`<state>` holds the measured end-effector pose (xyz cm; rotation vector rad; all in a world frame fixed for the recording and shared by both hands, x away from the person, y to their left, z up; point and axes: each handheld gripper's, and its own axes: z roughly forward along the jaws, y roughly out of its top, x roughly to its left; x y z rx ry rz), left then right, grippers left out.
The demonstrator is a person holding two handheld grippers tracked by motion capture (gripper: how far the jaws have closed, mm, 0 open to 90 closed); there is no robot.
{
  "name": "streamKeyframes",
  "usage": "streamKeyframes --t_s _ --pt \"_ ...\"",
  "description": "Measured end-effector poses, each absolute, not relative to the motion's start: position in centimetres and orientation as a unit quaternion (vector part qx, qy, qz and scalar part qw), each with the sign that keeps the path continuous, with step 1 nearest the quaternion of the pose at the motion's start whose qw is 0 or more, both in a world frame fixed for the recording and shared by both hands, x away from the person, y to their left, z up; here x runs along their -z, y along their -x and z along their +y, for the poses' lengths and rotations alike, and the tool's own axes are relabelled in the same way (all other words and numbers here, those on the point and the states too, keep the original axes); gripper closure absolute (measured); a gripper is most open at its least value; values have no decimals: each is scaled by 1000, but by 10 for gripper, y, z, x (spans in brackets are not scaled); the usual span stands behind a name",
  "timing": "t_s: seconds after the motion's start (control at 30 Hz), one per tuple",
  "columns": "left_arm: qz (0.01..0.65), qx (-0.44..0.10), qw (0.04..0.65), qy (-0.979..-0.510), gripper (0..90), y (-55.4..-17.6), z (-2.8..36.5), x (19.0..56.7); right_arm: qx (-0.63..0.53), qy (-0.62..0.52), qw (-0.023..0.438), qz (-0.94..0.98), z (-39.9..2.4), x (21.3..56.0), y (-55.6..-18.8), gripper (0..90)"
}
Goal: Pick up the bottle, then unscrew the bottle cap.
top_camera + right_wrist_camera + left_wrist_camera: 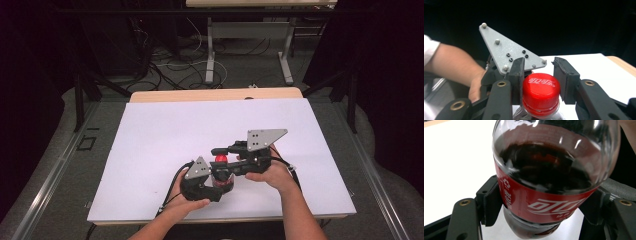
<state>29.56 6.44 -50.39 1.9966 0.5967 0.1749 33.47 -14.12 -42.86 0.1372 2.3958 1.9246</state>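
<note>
A cola bottle [223, 176] with dark drink and a red label [544, 205] stands upright near the front middle of the white table top [165, 135]. My left gripper [222, 182] is shut on the bottle's body, its ribbed pads [491, 203] pressing on the label from both sides. From the right, my right gripper [220, 156] reaches level over the bottle and is shut on the red cap [541, 92]. Its two pads [517, 75] flank the cap. In the right gripper view, the left gripper's grey plate [509, 52] and the hand holding it [476, 87] stand just behind the cap.
The white sheet covers a wooden table whose far edge [215, 95] shows. Beyond it are the metal legs [210, 60] of another table and loose cables [165, 70] on the floor. Black frame bars [80, 100] stand at both sides.
</note>
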Motion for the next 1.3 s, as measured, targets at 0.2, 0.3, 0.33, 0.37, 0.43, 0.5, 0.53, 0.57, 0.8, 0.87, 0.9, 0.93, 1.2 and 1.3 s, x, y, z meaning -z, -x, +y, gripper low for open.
streamKeyframes --t_s 0.2,0.3,0.33,0.37,0.43,0.5,0.53,0.57,0.8,0.87,0.9,0.93,1.2,1.3 --pt "258 -88 498 -823 294 -298 67 503 -626 -87 36 774 -140 429 -334 521" --pt "263 -93 498 -821 294 -298 68 503 -628 -129 64 765 -138 426 -324 434" --pt "266 -94 497 -821 293 -298 69 503 -628 -138 78 762 -136 424 -320 421" --pt "267 -95 495 -822 293 -299 69 503 -630 -144 88 758 -135 422 -315 391" --pt "276 -97 496 -817 293 -299 68 504 -633 -171 123 745 -132 419 -305 383" --pt "282 -97 494 -817 293 -299 68 504 -628 -213 160 731 -128 417 -295 379" --pt "285 -99 493 -816 293 -299 68 505 -624 -239 185 720 -125 417 -290 382" --pt "289 -99 491 -816 293 -299 69 504 -621 -261 201 711 -122 418 -286 396" --pt "290 -107 489 -815 294 -299 69 505 -595 -336 292 669 -105 432 -265 417" --pt "291 -107 490 -815 294 -299 67 505 -598 -342 288 665 -101 436 -263 413" --pt "291 -107 489 -815 293 -298 67 506 -594 -343 293 666 -99 437 -263 413" --pt "289 -108 488 -816 293 -298 66 506 -589 -344 300 667 -98 438 -263 420" --pt "286 -106 482 -821 294 -296 63 509 -569 -365 308 670 -92 445 -266 534" --pt "287 -105 481 -822 293 -296 62 509 -560 -355 329 672 -91 447 -263 602"
